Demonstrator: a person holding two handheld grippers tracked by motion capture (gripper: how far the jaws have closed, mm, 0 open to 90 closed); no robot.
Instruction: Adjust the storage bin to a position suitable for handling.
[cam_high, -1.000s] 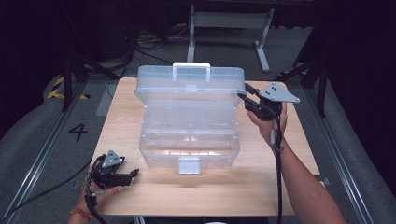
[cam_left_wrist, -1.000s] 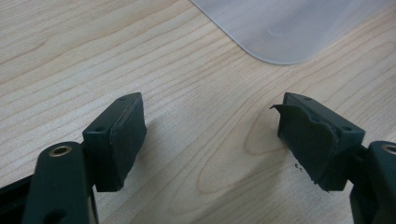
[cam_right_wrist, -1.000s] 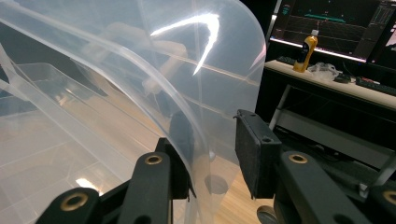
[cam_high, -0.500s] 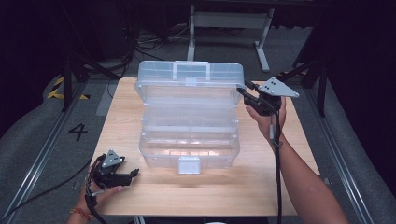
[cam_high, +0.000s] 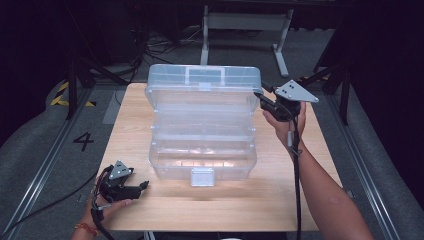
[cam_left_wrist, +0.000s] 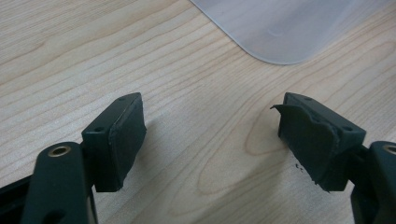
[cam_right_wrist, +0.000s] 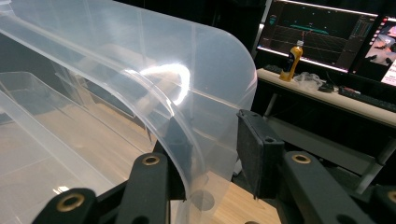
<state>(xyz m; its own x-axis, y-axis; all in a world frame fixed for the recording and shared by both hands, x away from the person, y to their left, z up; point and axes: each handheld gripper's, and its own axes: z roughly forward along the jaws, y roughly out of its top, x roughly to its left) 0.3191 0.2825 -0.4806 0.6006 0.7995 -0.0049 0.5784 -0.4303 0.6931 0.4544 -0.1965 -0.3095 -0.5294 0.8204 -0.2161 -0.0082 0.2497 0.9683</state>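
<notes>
The clear plastic box (cam_high: 202, 127) stood mid-table with its lid (cam_right_wrist: 154, 93) raised nearly upright, the lid's rim lying loosely between the parted jaws of the right gripper (cam_high: 264, 101), while the left gripper (cam_high: 140, 186) rested open and empty near the table's (cam_high: 240, 205) front corner, so the opening appeared largely done.

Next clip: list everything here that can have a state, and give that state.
Clear plastic storage box: open, standing on the wooden table.
Clear hinged lid: raised, leaning back.
White front latch: unfastened.
Left tool: open, empty, over bare wood.
Right tool: jaws astride the lid's right edge; whether they press on it is unclear.
</notes>
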